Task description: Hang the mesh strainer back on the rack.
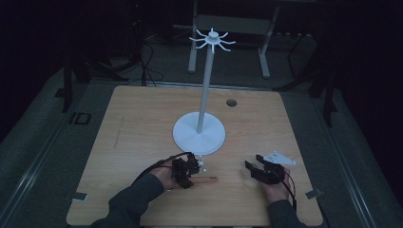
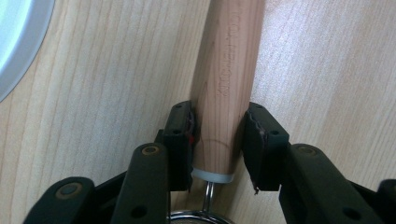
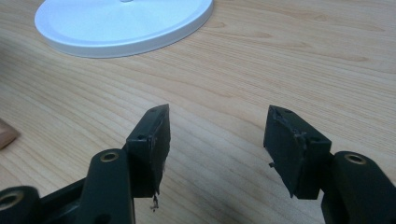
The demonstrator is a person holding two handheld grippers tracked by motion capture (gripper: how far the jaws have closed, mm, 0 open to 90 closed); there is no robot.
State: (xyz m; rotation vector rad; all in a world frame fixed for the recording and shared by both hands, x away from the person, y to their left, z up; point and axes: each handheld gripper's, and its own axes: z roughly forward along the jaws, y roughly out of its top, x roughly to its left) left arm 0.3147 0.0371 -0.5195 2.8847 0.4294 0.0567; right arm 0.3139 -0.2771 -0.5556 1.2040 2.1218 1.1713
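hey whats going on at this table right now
A person sits at a wooden table with a gripper in each hand. The left gripper has its fingers closed on the wooden handle of a kitchen utensil lying on the table, near its metal end. The right gripper is open and holds nothing, low over bare wood. A white stand with hooks on top waits in the middle.
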